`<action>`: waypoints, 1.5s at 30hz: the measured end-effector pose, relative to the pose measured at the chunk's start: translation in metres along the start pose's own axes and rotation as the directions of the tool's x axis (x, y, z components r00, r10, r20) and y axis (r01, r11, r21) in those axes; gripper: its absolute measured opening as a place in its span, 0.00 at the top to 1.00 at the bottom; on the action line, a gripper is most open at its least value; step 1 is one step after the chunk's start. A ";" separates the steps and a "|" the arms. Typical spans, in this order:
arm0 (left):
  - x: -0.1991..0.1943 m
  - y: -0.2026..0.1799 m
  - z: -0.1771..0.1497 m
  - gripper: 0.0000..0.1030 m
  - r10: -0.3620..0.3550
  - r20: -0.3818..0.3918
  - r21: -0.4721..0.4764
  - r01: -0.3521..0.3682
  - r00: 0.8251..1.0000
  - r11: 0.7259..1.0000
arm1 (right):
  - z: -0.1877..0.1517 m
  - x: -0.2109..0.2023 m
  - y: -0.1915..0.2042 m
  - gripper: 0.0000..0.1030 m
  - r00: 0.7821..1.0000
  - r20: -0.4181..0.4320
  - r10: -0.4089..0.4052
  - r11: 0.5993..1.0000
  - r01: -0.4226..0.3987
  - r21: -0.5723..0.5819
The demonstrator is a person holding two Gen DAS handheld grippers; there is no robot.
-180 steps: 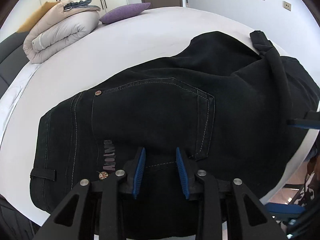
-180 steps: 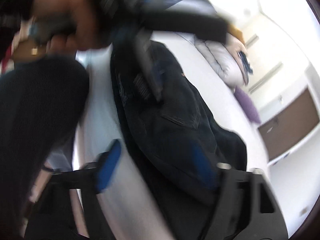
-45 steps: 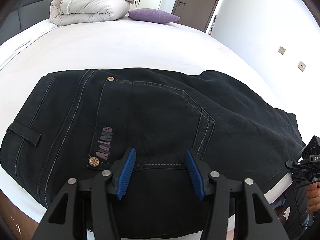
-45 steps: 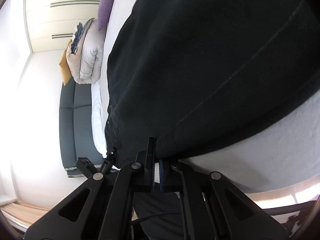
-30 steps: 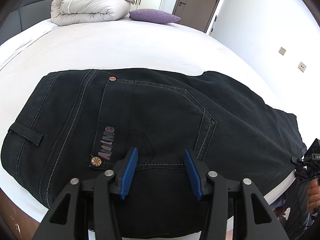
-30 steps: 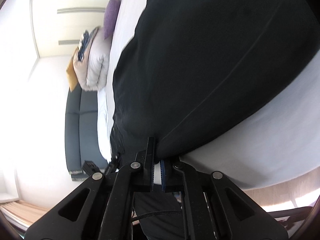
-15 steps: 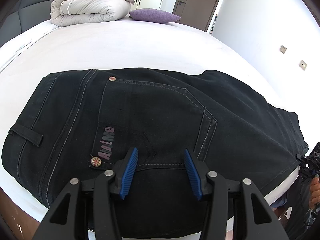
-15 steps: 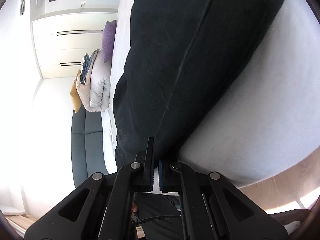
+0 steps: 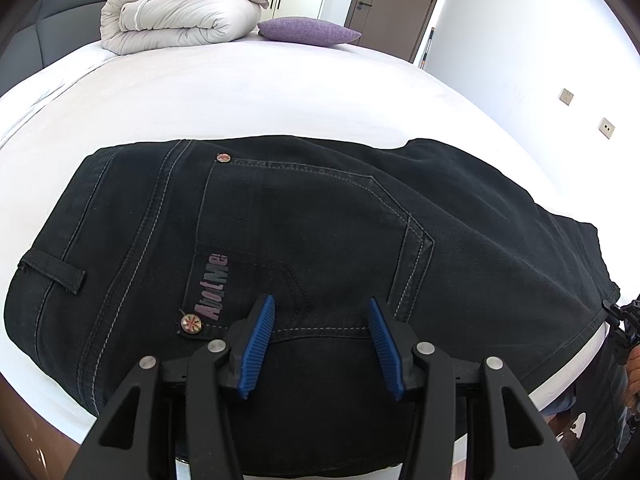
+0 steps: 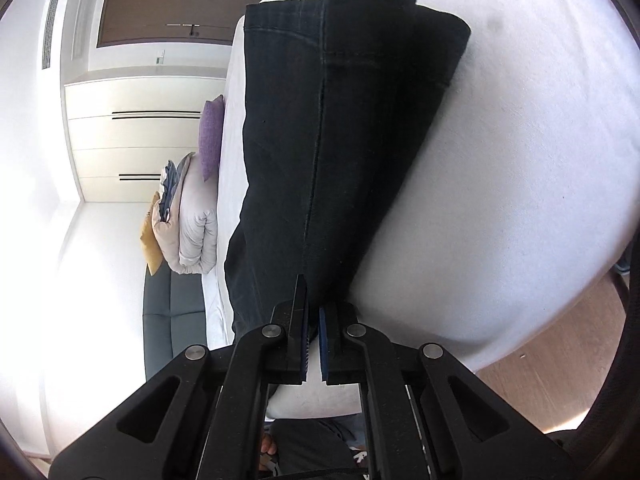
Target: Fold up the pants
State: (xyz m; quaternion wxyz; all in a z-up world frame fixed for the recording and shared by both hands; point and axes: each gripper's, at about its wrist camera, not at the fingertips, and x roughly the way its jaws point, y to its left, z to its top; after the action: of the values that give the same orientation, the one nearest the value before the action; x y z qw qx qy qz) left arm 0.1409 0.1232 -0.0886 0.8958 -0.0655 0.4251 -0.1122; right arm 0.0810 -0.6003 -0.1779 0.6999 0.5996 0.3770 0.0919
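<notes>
Black jeans lie folded lengthwise on the white bed, back pocket and logo patch up. My left gripper hovers over the pocket's lower seam, its blue pads well apart with nothing pinched between them. In the right wrist view the jeans stretch away as a long dark band across the bed. My right gripper is shut on their near edge at the seam. The same gripper shows at the far right of the left wrist view, beside the jeans' edge.
A rolled pale duvet and a purple pillow lie at the head of the bed. A brown door stands behind them. Wooden floor runs past the bed's edge, and a grey padded headboard shows at the left.
The right gripper has swung sideways while holding the jeans' edge, so the whole leg and more bare bed now show. The left gripper has stayed put, still open.
</notes>
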 end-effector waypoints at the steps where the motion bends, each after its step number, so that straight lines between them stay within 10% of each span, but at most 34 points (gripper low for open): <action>1: 0.000 0.000 0.000 0.50 0.001 0.000 0.001 -0.001 1.000 1.000 | 0.004 -0.001 0.001 0.97 1.000 0.002 0.000 1.000 0.000 0.008; 22: 0.001 -0.003 -0.001 0.50 0.015 0.001 0.009 -0.015 1.000 1.000 | 0.041 -0.084 -0.035 0.98 0.972 0.236 -0.008 0.990 -0.027 0.142; 35: -0.013 -0.006 0.006 0.50 0.029 0.053 -0.033 -0.027 0.998 0.999 | 0.037 -0.132 0.026 0.98 0.930 0.335 -0.152 0.984 0.175 -0.041; 41: -0.010 -0.069 0.052 0.50 -0.114 0.086 0.065 0.109 0.990 0.992 | 0.030 -0.033 0.124 0.98 0.997 0.043 -0.060 0.914 0.072 -0.398; 45: 0.033 -0.120 0.083 0.50 -0.178 -0.003 0.138 0.176 0.984 0.975 | 0.017 0.065 0.144 0.98 0.984 -0.164 -0.066 0.914 -0.006 -0.406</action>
State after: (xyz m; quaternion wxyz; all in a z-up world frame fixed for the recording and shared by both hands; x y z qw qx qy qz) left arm 0.2082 0.0008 -0.0354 0.8865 -0.0417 0.4048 -0.2203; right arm 0.1839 -0.5371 -0.0739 0.7746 0.4255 0.4187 0.2090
